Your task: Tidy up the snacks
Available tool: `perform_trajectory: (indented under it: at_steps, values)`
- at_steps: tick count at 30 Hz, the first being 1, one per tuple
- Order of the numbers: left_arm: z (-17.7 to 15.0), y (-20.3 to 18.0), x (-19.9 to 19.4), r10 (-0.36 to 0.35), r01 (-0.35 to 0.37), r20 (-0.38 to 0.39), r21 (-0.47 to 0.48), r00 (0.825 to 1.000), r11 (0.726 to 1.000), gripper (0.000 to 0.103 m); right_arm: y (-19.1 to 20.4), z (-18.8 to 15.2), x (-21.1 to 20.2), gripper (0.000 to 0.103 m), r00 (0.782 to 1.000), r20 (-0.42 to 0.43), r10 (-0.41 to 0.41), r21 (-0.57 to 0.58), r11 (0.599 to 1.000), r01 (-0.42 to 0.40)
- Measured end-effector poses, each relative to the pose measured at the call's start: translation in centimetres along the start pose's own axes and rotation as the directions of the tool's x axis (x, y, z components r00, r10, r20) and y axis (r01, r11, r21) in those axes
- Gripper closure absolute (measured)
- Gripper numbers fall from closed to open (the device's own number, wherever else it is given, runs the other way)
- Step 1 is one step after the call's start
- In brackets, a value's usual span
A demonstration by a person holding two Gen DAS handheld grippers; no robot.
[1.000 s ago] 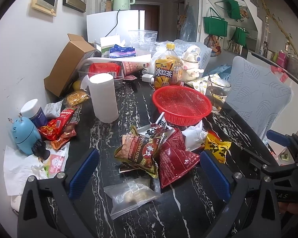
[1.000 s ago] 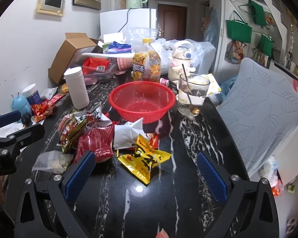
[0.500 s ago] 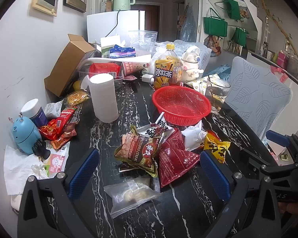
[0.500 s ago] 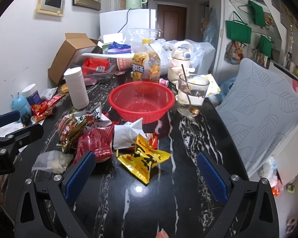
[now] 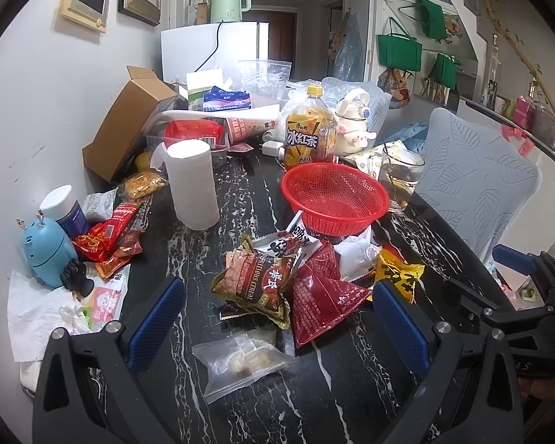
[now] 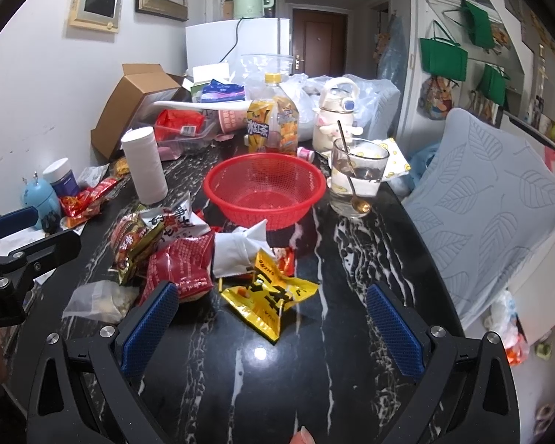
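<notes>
Both grippers' fingers spread, empty — snack pile [image 5: 288, 277] lies just beyond them.

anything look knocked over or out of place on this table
Yes. The cardboard box is tipped against the wall with its flaps open. The snack packets lie in a loose overlapping heap in front of the red basket, which has no packets in it. Both grippers are open, holding nothing.
</notes>
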State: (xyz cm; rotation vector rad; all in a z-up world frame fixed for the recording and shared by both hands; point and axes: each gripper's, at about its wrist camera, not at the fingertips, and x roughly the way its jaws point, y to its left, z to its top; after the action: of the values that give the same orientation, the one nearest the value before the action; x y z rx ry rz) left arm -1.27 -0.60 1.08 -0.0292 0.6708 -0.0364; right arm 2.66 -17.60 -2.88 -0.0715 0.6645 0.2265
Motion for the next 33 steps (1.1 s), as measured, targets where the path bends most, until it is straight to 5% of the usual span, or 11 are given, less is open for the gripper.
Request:
perform_trajectory:
  at_steps: [18,33]
  values:
    - [-1.1,-0.2,-1.7,0.0,0.0,0.021,-0.004,1.0,1.0,0.0,0.4,-1.2,-1.5,0.0,0.999,0.026,0.032,-0.006,0.999,-0.032]
    - [-4.9,0.7,-0.3,-0.014,0.011,-0.065,-0.055,0.998,0.998,0.0,1.8,-4.5,-0.4,0.0,0.992,-0.021,0.123,-0.026,0.992,-0.123]
